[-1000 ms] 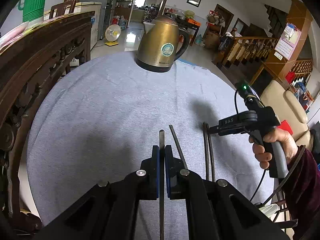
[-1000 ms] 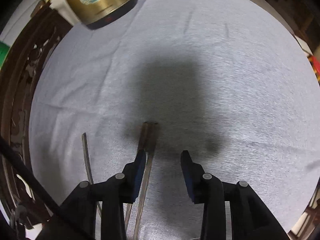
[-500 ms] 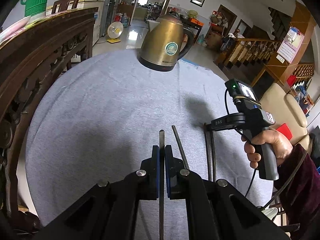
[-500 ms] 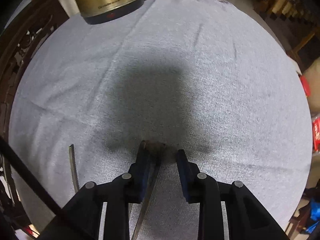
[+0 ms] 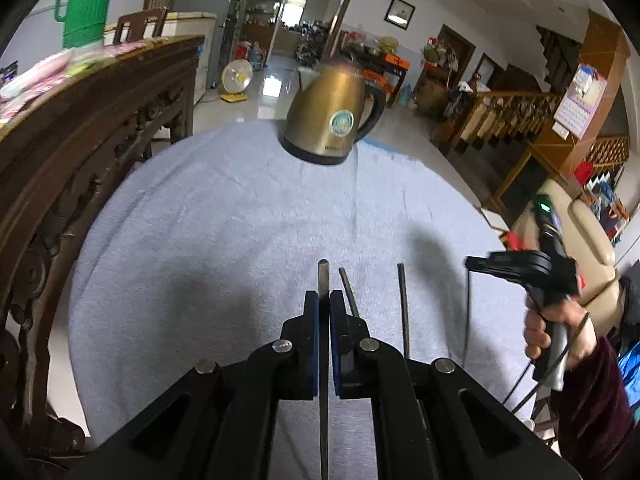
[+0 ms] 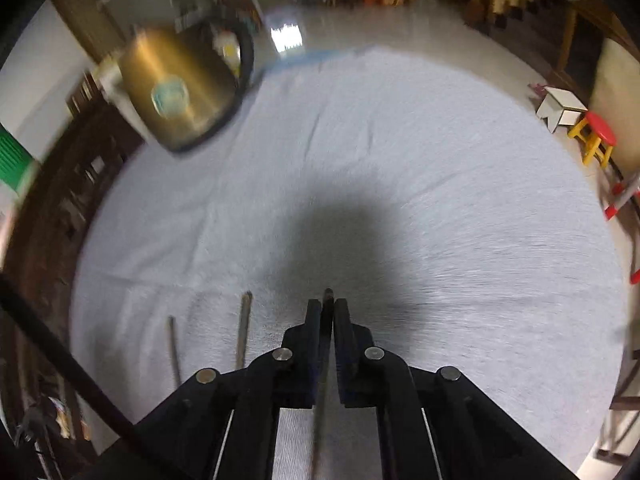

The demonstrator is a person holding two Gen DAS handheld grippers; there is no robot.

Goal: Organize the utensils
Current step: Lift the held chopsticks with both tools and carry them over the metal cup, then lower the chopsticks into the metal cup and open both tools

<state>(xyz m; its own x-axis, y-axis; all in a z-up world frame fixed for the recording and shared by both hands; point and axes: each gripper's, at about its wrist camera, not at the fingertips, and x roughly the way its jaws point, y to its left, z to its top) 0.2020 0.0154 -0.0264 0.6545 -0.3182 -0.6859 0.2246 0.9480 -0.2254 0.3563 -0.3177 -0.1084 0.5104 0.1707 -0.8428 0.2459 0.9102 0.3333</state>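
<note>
My left gripper [image 5: 324,300] is shut on a dark chopstick [image 5: 323,276] that sticks out ahead between the pads, above the grey tablecloth [image 5: 224,240]. A second chopstick [image 5: 349,292] lies on the cloth just right of it, and a third [image 5: 403,308] further right. My right gripper [image 6: 328,308] is shut on another chopstick [image 6: 328,298] and holds it lifted; it shows at the right of the left wrist view [image 5: 480,261] with the stick [image 5: 467,316] hanging below. In the right wrist view two chopsticks [image 6: 244,328] lie on the cloth to the left.
A brass electric kettle [image 5: 334,120] stands at the far edge of the round table. A carved dark wooden chair back [image 5: 80,132] borders the table's left side. A beige sofa [image 5: 580,224] and small stools [image 6: 596,136] stand beyond the right edge.
My right gripper has shut on one chopstick of the pair and lifted it up and to the right, leaving the other on the cloth. My left gripper still holds its chopstick.
</note>
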